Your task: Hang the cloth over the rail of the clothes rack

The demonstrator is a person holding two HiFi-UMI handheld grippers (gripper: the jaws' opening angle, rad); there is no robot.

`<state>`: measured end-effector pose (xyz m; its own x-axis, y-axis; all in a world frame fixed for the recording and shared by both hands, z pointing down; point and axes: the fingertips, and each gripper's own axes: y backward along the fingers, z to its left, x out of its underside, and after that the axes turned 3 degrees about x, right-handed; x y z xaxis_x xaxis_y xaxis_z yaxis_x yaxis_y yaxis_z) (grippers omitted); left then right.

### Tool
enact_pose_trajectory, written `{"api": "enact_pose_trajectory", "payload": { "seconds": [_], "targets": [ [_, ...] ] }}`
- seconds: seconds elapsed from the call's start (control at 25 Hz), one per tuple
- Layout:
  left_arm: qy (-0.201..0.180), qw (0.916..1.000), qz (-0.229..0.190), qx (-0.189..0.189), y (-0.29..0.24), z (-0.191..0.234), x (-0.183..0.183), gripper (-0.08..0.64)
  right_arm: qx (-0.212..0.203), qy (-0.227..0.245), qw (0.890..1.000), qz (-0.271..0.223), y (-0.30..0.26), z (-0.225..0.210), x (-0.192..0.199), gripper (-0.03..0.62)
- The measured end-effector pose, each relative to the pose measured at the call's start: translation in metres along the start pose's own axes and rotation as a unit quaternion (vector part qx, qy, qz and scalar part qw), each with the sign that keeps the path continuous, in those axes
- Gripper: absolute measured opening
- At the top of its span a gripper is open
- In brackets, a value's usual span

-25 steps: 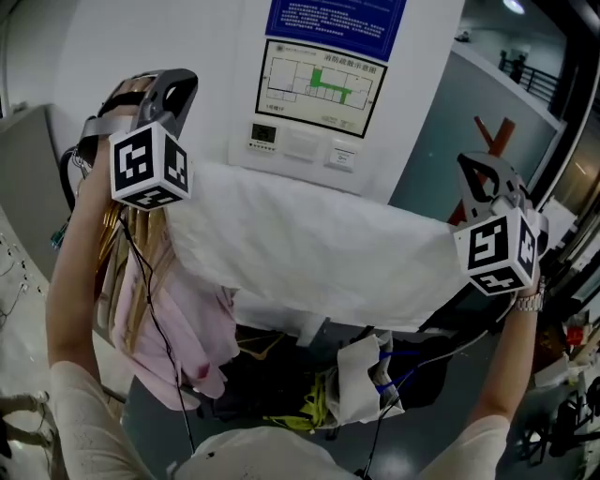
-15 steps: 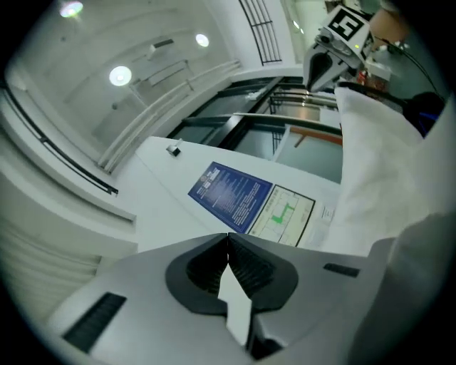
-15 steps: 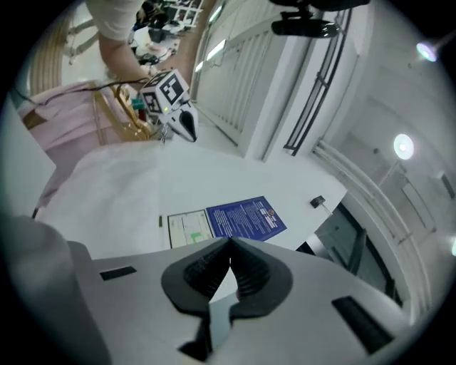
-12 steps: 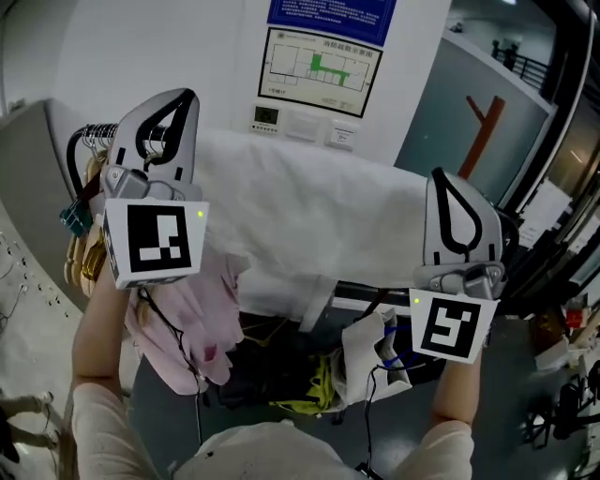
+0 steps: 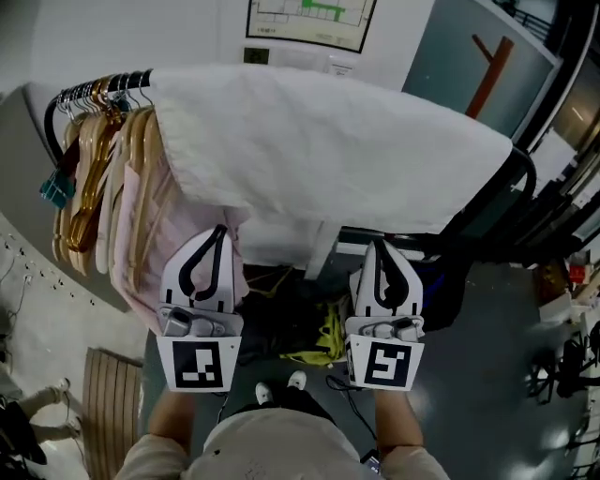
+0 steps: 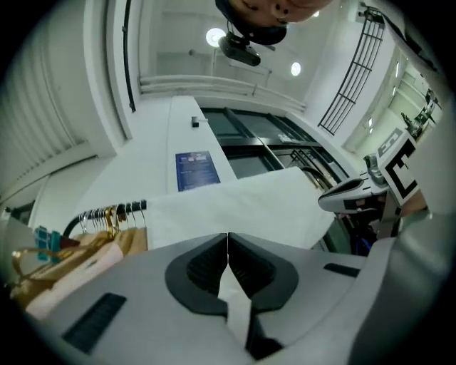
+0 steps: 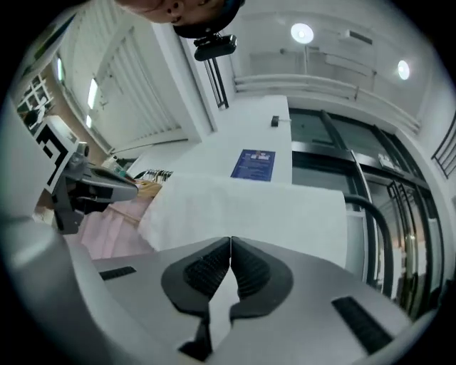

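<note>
The white cloth (image 5: 328, 150) lies draped over the black rail (image 5: 101, 84) of the clothes rack, hanging down on my side; it also shows as a wide white sheet (image 6: 235, 207) (image 7: 242, 207) in both gripper views. My left gripper (image 5: 217, 231) is low, its tip just under the cloth's lower hem, jaws shut with nothing in them (image 6: 227, 239). My right gripper (image 5: 380, 246) stands beside it, also below the hem, shut and empty (image 7: 230, 242). Neither gripper touches the cloth.
Wooden hangers (image 5: 89, 178) and a pink garment (image 5: 178, 244) crowd the rail's left end. The rail curves down at the right (image 5: 527, 173). Under the rack lie dark bags and a yellow item (image 5: 323, 342). A wall with a posted floor plan (image 5: 309, 19) is behind.
Both grippers have come down from rail height to below the cloth's hem and no longer hold it. The cloth now rests spread over the rail.
</note>
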<state>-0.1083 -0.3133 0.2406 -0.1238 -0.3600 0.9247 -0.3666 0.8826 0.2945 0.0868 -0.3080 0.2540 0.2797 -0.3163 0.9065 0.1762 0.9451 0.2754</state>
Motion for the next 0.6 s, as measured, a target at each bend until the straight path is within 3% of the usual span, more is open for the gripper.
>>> {"api": "enact_pose_trajectory", "payload": {
  "seconds": [0.08,0.24,0.48,0.6],
  "targets": [
    [0.008,0.9993,0.036,0.012,0.011,-0.016,0.031,0.014,-0.007,-0.033,0.999,0.035,0.015,0.016,0.029,0.018],
    [0.085,0.9916,0.095,0.025,0.043,-0.046,0.090,0.014,-0.033,-0.105,0.987,0.117,0.056,0.054,0.090,0.018],
    [0.104,0.9812,0.157,0.041,0.077,-0.089,0.153,0.014,-0.079,-0.170,0.961,0.203,0.103,0.097,0.160,0.018],
    [0.110,0.9759,0.184,0.041,0.090,-0.113,0.179,0.014,-0.093,-0.175,0.952,0.234,0.118,0.106,0.187,0.018]
  ]
}}
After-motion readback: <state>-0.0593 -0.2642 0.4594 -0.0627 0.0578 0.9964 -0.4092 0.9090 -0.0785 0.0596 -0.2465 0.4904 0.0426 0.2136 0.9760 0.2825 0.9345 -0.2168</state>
